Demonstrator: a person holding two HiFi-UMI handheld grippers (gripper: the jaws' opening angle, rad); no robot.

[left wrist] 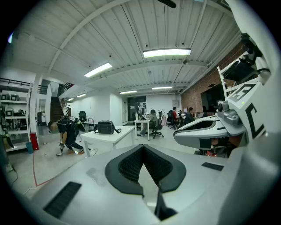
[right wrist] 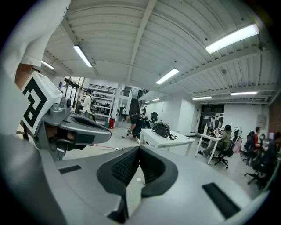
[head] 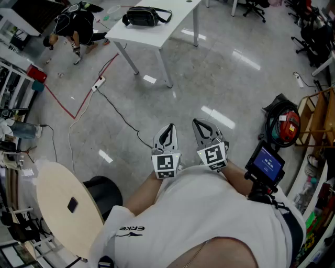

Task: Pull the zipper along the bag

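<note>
Left tongs: closed, tips meeting, nothing between them; held level in front of the person's chest.
Right tongs: also closed and empty, just beside the left pair.
Bag: black soft bag with a shoulder strap, lying on the white rectangular desk, toward its nearer end.
Separation: both pairs well apart from the desk, above the grey polished floor.
</note>
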